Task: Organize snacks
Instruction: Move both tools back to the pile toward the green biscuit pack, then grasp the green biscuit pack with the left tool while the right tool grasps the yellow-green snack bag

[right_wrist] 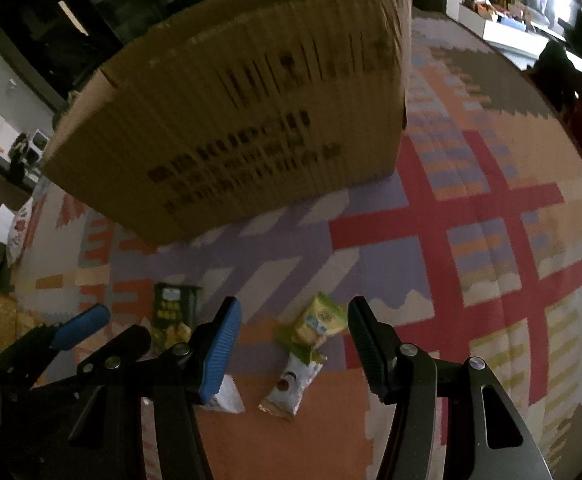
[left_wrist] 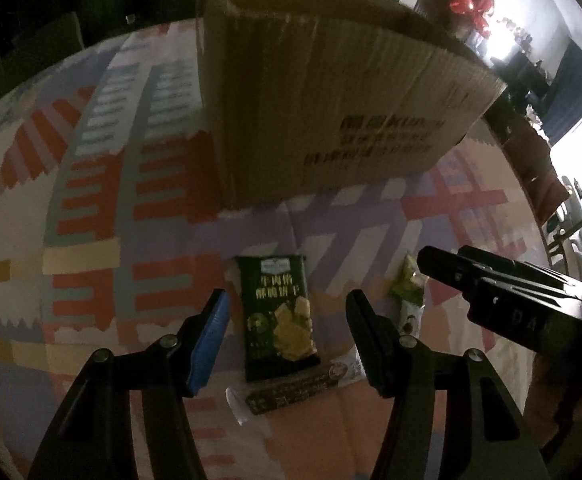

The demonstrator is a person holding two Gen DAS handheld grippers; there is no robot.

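**A:** Where do your tongs stand?

**B:** Your left gripper (left_wrist: 287,312) is spread wide and grasps nothing; it hangs over the dark green cracker packet with yellow crackers printed on it (left_wrist: 277,316), which lies flat on the patchwork-patterned tablecloth of red, orange, lilac and cream (left_wrist: 91,208). Your right gripper (right_wrist: 293,330) is equally released and empty, poised above the light green and yellow snack pouch (right_wrist: 319,322).

**A:** And the other snacks?

**B:** A small white bar wrapper with a brown round mark (right_wrist: 291,386) lies just beside the green pouch, on your near side of it. A dark flat packet with pale lettering (left_wrist: 287,394) sits at the near end of the cracker packet; whether they overlap, you cannot tell. All are near together on the cloth.

**A:** The box?

**B:** The large brown corrugated cardboard box with black printed characters (left_wrist: 331,92) stands upright on the cloth beyond the snacks, apart from them, open at the top. Its inside is hidden from both views.
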